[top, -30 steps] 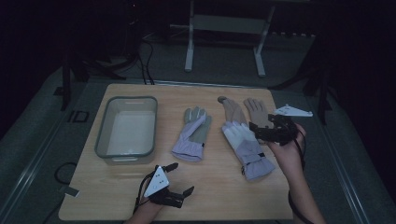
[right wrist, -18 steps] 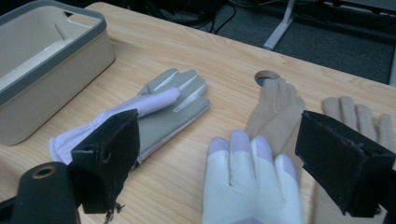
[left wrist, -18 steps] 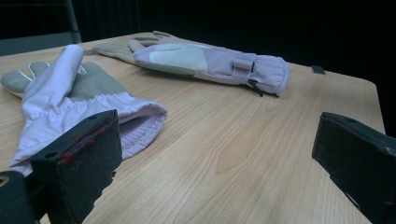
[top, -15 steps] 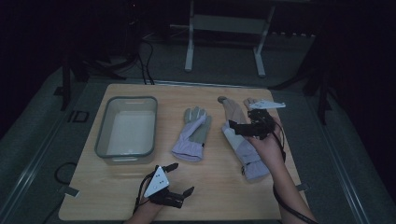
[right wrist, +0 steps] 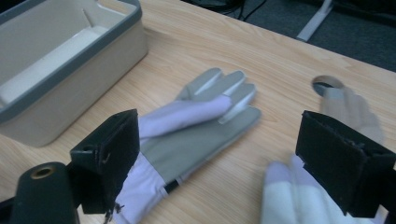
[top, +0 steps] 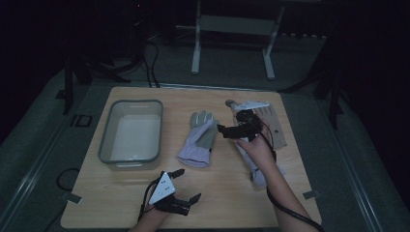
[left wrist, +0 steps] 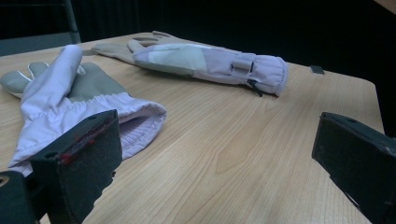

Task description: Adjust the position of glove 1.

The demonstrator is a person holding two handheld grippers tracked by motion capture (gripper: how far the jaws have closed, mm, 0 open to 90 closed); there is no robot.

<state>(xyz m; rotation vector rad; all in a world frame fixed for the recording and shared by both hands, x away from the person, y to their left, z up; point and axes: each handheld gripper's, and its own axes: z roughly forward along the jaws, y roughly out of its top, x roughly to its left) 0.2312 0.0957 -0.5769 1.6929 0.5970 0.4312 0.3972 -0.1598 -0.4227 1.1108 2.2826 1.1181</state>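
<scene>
Swinging in from the counter's right edge, the right tongs (top: 227, 130) now hang spread between the two gloves, aimed at the middle glove (top: 198, 140); a pick-up seems near. Left tongs (top: 186, 186) rest spread at the near edge.

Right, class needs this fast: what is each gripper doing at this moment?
Left gripper: open, holding nothing, low over the table's near edge.
Right gripper: open, holding nothing, above the right glove, pointing towards the left glove.
</scene>
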